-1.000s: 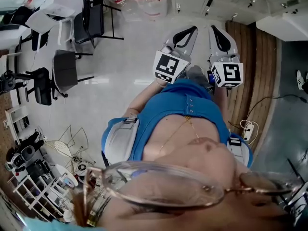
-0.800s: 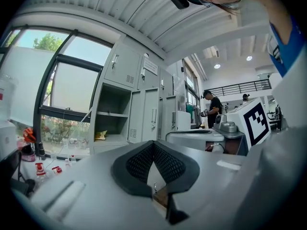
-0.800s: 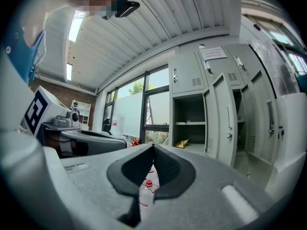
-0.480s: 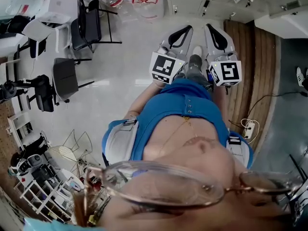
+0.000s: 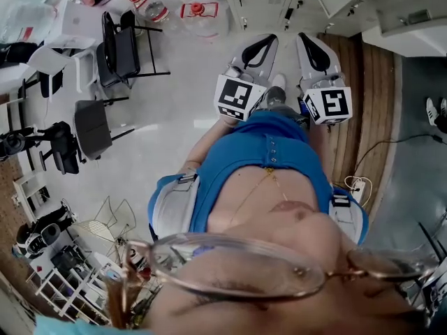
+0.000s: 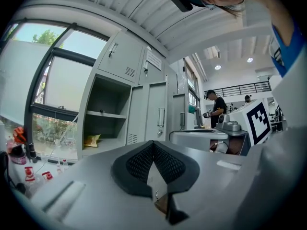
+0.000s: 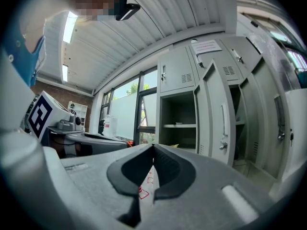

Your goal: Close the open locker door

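Left gripper view is filled at about ten o'clock by the tall grey metal locker bank. In it one lower compartment is laid bare, with a shelf and a small yellow item seen inside. The grey metal locker door belonging to it is best read in the right gripper view. There it is swung outward at three o'clock of the compartment, with its long handle in sight.

Nothing of the task is judged to be done. The door stands open and is touched by neither tool, and both are held well apart from the lockers. The approach, the contact with the door's face or edge, and the push until it is latched are all judged to be left.

The left tool is seen with its dark ribbed pads set together at the tips, and nothing is held between them. The right tool is likewise closed tip to tip and is empty. In the head view both tools are carried level in front of the person's blue top, the left at eleven o'clock and the right at one o'clock. Both are pointed toward the lockers at twelve.
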A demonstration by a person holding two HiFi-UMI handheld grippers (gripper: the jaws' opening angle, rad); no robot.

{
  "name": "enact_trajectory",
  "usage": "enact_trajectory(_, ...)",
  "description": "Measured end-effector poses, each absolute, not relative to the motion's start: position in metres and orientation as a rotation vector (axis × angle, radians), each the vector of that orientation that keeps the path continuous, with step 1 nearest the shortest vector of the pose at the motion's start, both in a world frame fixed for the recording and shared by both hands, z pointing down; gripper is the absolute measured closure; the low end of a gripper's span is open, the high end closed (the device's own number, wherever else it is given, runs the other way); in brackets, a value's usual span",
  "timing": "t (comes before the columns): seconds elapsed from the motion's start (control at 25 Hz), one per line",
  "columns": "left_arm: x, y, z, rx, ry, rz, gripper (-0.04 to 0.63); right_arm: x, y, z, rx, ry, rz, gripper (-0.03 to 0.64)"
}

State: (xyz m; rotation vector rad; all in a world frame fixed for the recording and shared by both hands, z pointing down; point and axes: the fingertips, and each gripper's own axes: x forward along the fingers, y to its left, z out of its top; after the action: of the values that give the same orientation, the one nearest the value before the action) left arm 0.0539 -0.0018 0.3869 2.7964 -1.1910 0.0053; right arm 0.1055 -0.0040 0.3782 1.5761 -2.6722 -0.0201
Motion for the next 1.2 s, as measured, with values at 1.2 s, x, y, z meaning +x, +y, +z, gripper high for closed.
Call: enact_trajectory(1.2, 0.194, -0.132, 0.385, 2.774, -1.155, -0.032, 0.595, 0.269, -0.107, 0.353, 1.571, -2.718, -0.101, 0.615)
